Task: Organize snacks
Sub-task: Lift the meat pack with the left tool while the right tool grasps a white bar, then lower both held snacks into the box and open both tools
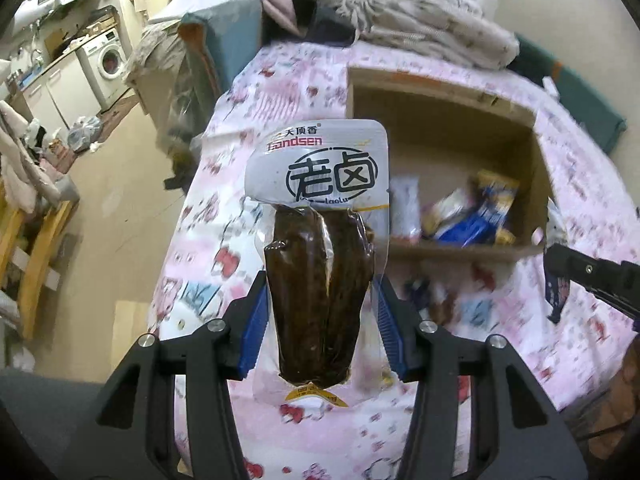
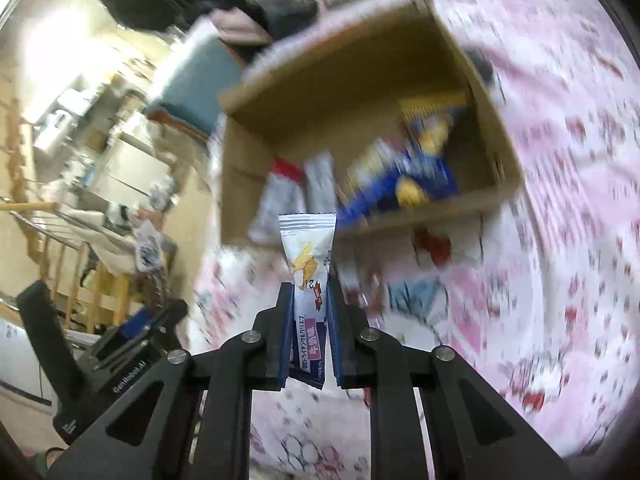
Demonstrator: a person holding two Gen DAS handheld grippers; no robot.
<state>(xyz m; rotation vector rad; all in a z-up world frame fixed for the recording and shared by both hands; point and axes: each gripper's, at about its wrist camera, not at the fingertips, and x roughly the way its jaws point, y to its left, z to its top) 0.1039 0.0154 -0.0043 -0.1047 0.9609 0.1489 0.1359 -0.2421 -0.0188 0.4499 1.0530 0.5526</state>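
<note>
Pink printed bedsheet [image 1: 208, 248], open cardboard box [image 1: 440, 92], left gripper [image 1: 320, 308] clamping glossy braised-meat pouch [image 1: 320, 240], right gripper [image 2: 308, 320] pinching slim sachet [image 2: 308, 256].

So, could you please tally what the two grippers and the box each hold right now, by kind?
Braised-meat pouch, in the left gripper: 1
White bar sachet, in the right gripper: 1
Blue and yellow packs in the box: blurred, at least 2
White packs in the box: 2
Total: at least 6

Cardboard box [image 1: 440, 96] opening seems unblocked; snack packets [image 1: 472, 216] crowd its floor.
</note>
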